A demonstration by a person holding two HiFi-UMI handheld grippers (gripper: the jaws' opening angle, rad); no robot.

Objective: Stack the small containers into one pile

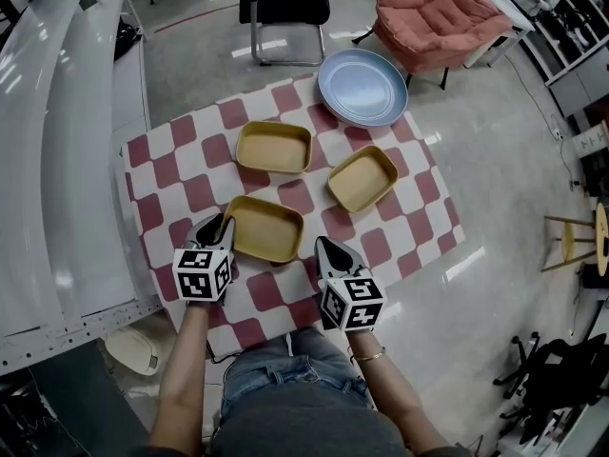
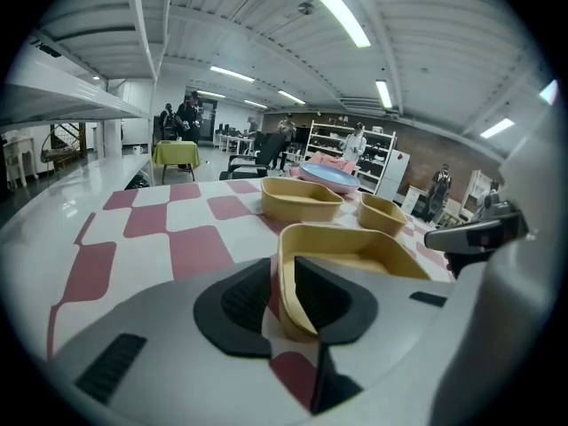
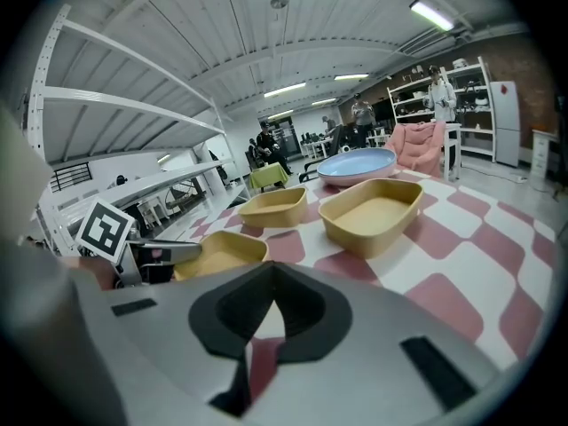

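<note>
Three tan shallow containers lie apart on the red-and-white checked cloth [image 1: 190, 193]. The nearest container [image 1: 265, 228] [image 2: 355, 251] [image 3: 217, 251] is at the front left. A second container [image 1: 274, 147] [image 2: 300, 201] [image 3: 273, 206] lies behind it, and the third container [image 1: 363, 178] [image 2: 383, 213] [image 3: 373, 213] sits to the right. My left gripper [image 1: 214, 228] [image 2: 282, 278] is open and straddles the nearest container's left wall, one jaw outside and one inside, with a slit showing beside the outer pad. My right gripper [image 1: 328, 250] [image 3: 271, 278] hovers over the cloth's front, its tips meeting, holding nothing.
A large pale blue plate [image 1: 362, 87] [image 3: 359, 165] rests at the cloth's far right corner. White shelving [image 1: 57, 160] runs along the left. A black chair [image 1: 284, 8] and a pink armchair [image 1: 438, 17] stand beyond the table, and a wooden stool [image 1: 571, 236] is on the right.
</note>
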